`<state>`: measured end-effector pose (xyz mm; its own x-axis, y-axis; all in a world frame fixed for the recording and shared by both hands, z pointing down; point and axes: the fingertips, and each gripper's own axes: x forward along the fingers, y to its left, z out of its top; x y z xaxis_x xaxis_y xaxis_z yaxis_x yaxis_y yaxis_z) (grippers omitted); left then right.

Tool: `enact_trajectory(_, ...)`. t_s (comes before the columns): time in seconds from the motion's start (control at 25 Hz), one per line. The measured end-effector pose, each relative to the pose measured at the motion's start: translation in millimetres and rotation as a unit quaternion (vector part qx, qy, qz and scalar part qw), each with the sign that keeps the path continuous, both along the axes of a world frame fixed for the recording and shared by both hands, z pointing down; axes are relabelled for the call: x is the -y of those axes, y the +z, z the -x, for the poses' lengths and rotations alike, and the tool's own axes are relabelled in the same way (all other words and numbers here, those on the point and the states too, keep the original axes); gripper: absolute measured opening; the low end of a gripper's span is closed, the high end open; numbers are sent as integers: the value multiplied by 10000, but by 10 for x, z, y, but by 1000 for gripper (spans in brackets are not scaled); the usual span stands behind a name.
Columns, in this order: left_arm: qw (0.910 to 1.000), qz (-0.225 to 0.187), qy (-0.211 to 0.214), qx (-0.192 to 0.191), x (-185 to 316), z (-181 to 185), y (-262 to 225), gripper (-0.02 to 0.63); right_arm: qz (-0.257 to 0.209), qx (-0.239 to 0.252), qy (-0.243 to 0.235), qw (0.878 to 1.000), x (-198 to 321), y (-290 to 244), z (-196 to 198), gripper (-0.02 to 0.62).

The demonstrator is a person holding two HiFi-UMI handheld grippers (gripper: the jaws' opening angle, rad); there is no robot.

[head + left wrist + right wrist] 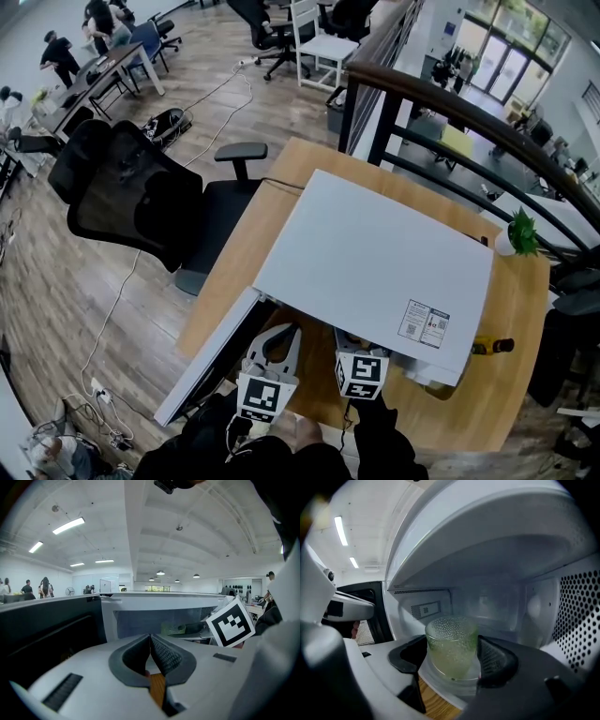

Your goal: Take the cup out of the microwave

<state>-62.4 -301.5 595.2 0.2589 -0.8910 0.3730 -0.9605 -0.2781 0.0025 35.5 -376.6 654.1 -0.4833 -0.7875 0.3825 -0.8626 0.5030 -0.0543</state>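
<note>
A white microwave stands on a wooden table, its door swung open to the left. In the right gripper view a green dimpled glass cup stands on the turntable inside the cavity. My right gripper reaches in with one pad against each side of the cup. From the head view the right gripper goes in under the microwave's top edge, so the cup is hidden there. My left gripper hangs in front of the open oven, its pads together with nothing between them; in the head view the left gripper is beside the door.
A black office chair stands left of the table. A small bottle lies by the microwave's right front corner and a little potted plant sits at the table's far right. A dark railing runs behind.
</note>
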Motion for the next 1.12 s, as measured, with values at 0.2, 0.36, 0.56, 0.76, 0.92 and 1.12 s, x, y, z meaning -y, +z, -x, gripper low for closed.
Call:
enact_trajectory(0.2,10000,-1,-42,-5,-17,38,4,25,4,-32,-1,10000,-4,7,3,347)
enact_trajectory(0.36,10000,-16,-46,-13,-32,30,-5,25,-10,-10,55,10000,-11,8,-25,345)
enact_trajectory(0.56,10000,-47,-28,1,-24,33,-47,25,-94,35,102,9999,-2,-68,-45,344)
enact_trajectory(0.76,10000,-92,-8,-5,-57,22,-110,25,-171,72,120,9998,-42,-163,-69,342)
enact_trajectory(0.92,9999,-131,31,5,-100,11,-168,25,-211,83,134,9997,-103,-240,-82,342)
enact_trajectory(1.12,9998,-184,99,10,-163,-20,-228,25,-273,90,186,9994,-203,-311,-125,342)
